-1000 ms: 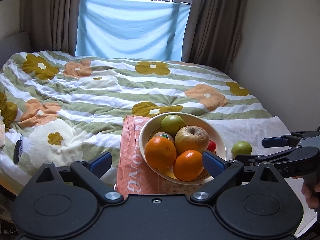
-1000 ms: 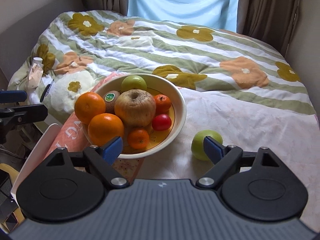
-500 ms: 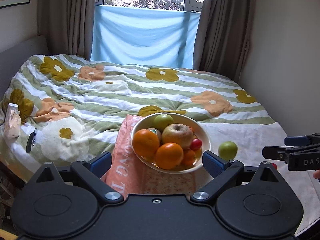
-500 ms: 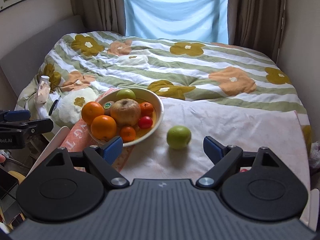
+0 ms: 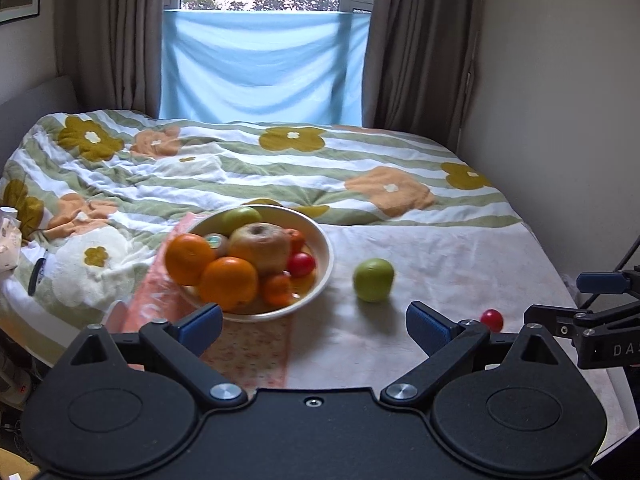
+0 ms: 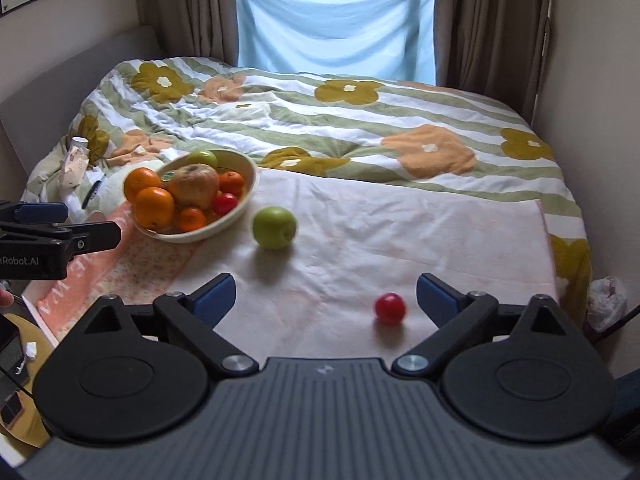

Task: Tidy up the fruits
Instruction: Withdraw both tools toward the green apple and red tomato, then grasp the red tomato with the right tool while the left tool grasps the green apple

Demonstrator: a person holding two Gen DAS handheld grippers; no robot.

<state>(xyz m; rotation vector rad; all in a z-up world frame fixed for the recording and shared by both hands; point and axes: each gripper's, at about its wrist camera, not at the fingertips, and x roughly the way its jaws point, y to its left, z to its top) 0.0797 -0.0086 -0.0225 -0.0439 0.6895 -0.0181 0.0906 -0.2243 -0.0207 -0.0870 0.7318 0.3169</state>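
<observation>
A cream bowl (image 5: 326, 264) (image 6: 250, 184) on the bed holds oranges, a brown apple, a green apple and small red fruits. A loose green apple (image 5: 373, 280) (image 6: 275, 227) lies on the pale cloth to the bowl's right. A small red fruit (image 5: 491, 320) (image 6: 389, 308) lies nearer, by the cloth's front edge. My left gripper (image 5: 314, 326) is open and empty, pulled back in front of the bowl. My right gripper (image 6: 326, 298) is open and empty, with the red fruit just ahead between its fingers. Each gripper shows at the edge of the other's view.
The bed has a flowered striped quilt (image 5: 240, 168). An orange printed cloth (image 5: 160, 300) lies under the bowl. A small carton (image 6: 74, 162) and a pen (image 6: 93, 191) rest at the bed's left side. A wall runs along the right; curtains and a blue sheet at the back.
Both grippers have drawn back from the bowl and risen, so the fruits look smaller. The small red fruit has come into view near the front edge. Both stay open.
</observation>
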